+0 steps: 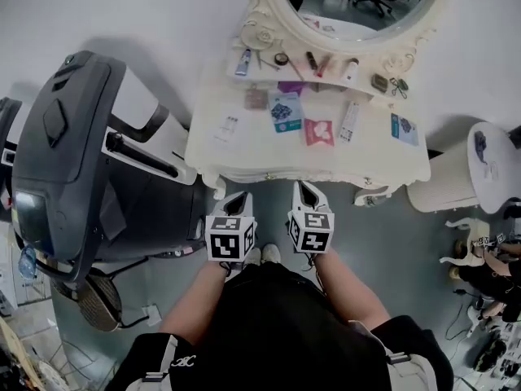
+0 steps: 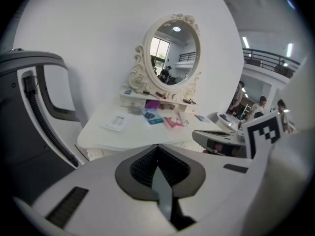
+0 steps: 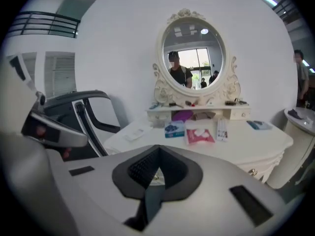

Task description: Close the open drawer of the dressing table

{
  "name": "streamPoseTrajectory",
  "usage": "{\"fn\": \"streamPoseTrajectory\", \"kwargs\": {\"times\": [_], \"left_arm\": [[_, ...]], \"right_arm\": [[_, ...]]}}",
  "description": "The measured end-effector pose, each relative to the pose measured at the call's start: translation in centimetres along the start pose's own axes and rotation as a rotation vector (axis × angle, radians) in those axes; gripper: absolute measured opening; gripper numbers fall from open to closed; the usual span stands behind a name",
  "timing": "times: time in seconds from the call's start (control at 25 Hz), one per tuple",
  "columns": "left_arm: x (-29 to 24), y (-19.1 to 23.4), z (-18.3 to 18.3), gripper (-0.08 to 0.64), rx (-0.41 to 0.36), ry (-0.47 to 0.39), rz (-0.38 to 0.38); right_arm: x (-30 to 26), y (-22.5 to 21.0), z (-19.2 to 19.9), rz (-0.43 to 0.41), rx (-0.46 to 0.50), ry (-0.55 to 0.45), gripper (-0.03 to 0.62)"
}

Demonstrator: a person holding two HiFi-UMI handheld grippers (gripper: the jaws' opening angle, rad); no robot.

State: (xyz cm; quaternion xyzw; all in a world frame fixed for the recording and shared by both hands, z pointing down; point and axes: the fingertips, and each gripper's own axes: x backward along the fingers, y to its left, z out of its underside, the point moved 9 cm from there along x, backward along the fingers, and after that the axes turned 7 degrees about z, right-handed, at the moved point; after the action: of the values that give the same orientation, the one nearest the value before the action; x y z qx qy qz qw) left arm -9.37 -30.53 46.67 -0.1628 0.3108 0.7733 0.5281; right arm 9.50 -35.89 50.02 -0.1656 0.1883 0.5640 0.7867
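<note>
The white dressing table [image 1: 244,157] with an oval mirror [image 1: 358,6] stands ahead of me. On its low shelf under the mirror, a small left drawer [image 1: 256,97] looks pulled out over the tabletop; it shows too as the drawer [image 3: 158,117], beside something purple [image 3: 182,116]. My left gripper [image 1: 237,197] and right gripper [image 1: 308,189] hang side by side just short of the table's front edge, both pointing at it. In each gripper view the jaws meet with nothing between them: left gripper [image 2: 157,147], right gripper [image 3: 157,150].
A large dark grey machine [image 1: 65,153] stands close on the left. A white round stand [image 1: 488,165] is at the right, with people beyond it. On the tabletop lie a blue packet [image 1: 285,111], a red packet [image 1: 319,131], a white tube [image 1: 349,120] and a leaflet [image 1: 227,127].
</note>
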Motion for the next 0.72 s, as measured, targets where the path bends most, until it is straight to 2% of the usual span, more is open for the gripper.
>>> {"fn": "streamPoseTrajectory", "kwargs": {"times": [0.16,0.28,0.56,0.72], "left_arm": [[-0.6,-2.8,-3.1,0.008,-0.075,-0.067,0.042],[-0.8,-4.4,-4.8,0.008,-0.119,-0.109,0.071],[0.0,-8.2,-8.5,0.008,-0.251,-0.179,0.117],[0.3,-9.4,-8.9,0.008,-0.248,-0.155,0.112]], "right_arm": [[4.4,-1.0,-5.0,0.002,0.002,-0.185,0.009],[6.8,-1.9,-7.5,0.017,-0.019,-0.278,0.011],[9.8,-4.1,-10.5,0.056,-0.075,-0.355,0.009],[10.2,-4.8,-10.2,0.065,-0.111,-0.348,0.009]]}}
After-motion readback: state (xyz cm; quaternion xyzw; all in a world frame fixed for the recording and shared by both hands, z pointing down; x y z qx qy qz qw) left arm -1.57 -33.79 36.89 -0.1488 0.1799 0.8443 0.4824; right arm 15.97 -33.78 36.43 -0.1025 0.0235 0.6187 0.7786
